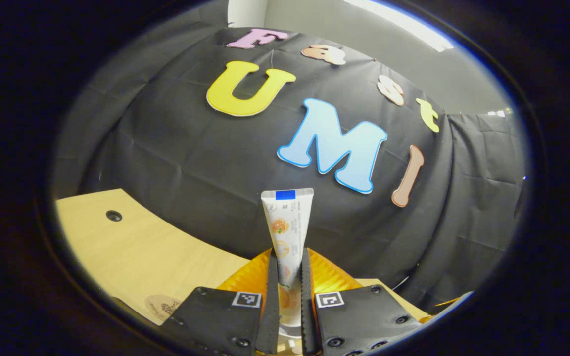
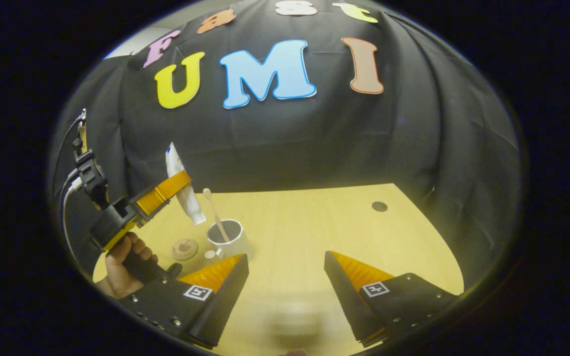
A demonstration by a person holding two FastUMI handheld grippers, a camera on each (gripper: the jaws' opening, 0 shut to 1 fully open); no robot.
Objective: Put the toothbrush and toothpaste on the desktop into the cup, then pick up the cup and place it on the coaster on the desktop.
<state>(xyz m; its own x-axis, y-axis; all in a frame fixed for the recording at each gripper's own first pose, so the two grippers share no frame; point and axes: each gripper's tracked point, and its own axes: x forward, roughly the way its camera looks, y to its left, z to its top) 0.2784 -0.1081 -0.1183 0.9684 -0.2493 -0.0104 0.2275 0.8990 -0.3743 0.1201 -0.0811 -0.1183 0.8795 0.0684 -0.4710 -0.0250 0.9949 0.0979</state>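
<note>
White toothpaste (image 1: 287,232) stands clamped in the left gripper (image 1: 289,296) above the cup (image 2: 226,236) (toothbrush (image 2: 214,213) inside); right gripper (image 2: 285,267) gapes wide, holding nothing, over the tabletop (image 2: 314,222).

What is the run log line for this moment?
left gripper: shut on toothpaste, lifted | right gripper: open | toothbrush: in cup | coaster: bare

Black cloth wall (image 2: 314,143) behind a pale wooden desktop (image 2: 314,222).

1. I can read no wording on the toothpaste (image 1: 287,225); its print is too small, just fruit pictures and a blue patch.
2. The coaster (image 2: 185,248) bears a stamp I cannot make out.
3. The tongs (image 1: 289,277) carry square coded markers, no letters.
</note>
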